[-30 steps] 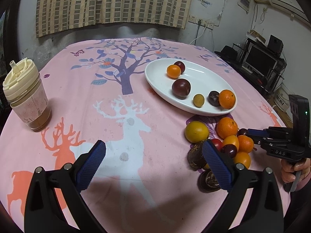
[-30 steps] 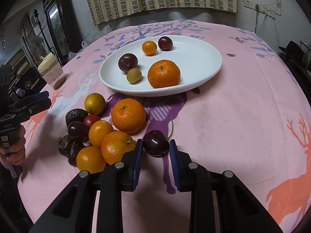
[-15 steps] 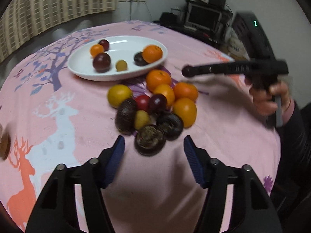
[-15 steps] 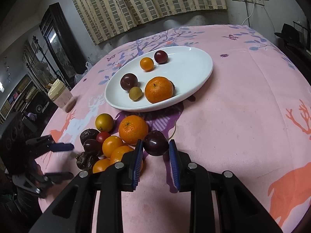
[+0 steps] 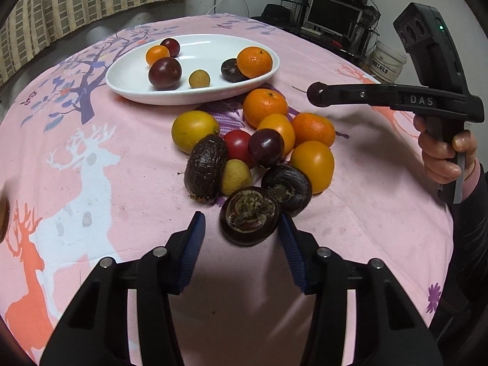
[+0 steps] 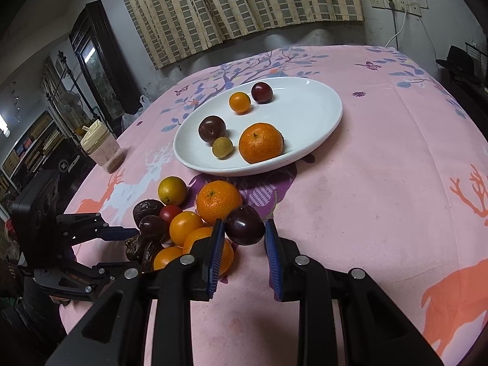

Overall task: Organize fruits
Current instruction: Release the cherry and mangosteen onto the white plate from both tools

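Observation:
A white oval plate (image 5: 195, 97) (image 6: 320, 103) holds an orange, plums and small fruits. In front of it lies a pile of loose fruit (image 5: 268, 140) (image 6: 195, 222) on the pink cloth. My left gripper (image 5: 242, 218) (image 6: 137, 250) is closing around a dark brown round fruit (image 5: 249, 215) at the pile's near edge. Its right pad touches the fruit, while the left pad stands a little apart. My right gripper (image 6: 244, 224) (image 5: 318, 94) is shut on a dark plum (image 6: 245, 225) and holds it above the cloth, beside the pile.
A lidded cup (image 6: 102, 149) stands on the table's far left side. A hand (image 5: 442, 158) grips the right tool's handle at the table's right edge. A monitor desk (image 5: 332, 18) and a dark cabinet (image 6: 97, 70) stand beyond the table.
My left gripper swung over to the fruit pile, dropped lower, and its jaws narrowed around the dark brown fruit. The right gripper kept its hold on the plum and barely moved.

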`<state>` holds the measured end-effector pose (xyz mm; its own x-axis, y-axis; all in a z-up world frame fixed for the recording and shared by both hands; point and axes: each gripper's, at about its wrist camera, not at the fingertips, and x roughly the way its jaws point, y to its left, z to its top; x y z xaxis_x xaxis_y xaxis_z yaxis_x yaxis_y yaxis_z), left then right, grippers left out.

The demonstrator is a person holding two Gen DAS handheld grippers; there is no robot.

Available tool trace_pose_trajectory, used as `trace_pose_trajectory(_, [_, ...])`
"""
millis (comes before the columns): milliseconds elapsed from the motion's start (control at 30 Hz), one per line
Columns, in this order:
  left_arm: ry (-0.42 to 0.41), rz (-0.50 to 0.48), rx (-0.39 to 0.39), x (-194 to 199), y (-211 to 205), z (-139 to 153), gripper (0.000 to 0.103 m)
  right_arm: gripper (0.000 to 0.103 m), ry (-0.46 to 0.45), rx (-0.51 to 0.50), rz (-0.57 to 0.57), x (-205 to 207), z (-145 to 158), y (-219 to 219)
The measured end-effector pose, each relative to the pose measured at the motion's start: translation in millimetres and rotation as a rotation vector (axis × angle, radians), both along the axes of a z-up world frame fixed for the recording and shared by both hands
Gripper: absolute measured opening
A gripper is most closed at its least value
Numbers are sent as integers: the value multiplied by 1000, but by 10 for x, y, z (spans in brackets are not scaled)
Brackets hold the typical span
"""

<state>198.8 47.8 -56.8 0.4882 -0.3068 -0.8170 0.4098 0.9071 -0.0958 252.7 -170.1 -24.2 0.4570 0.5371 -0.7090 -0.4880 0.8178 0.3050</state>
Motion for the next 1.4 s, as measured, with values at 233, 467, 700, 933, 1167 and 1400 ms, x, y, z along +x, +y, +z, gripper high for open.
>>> trace_pose_trajectory(233, [0, -9, -13, -5, -18, 1, 39, 28, 2, 3, -5, 13, 0, -26])
trace_pose_trajectory(467, [-49, -15, -81, -71, 50, 227, 38, 28, 5, 91, -1, 20, 70, -74])
trace_pose_trajectory(700, [-122, 114, -125, 620, 148, 649, 39, 28, -85, 181, -125, 504, 387, 65])
trace_pose_trajectory(933, [-115, 306, -140, 1472, 369, 625, 38, 28, -39, 114, -240, 1167, 140, 175])
trace_pose_trajectory(1167, [-63, 366, -122, 1824, 472, 423, 39, 29, -26, 83, -240, 1281, 0, 221])
trace_pose_trajectory(1400, [-162, 426, -74, 1555, 473, 550, 84, 54, -99, 65, -218, 986, 130, 231])
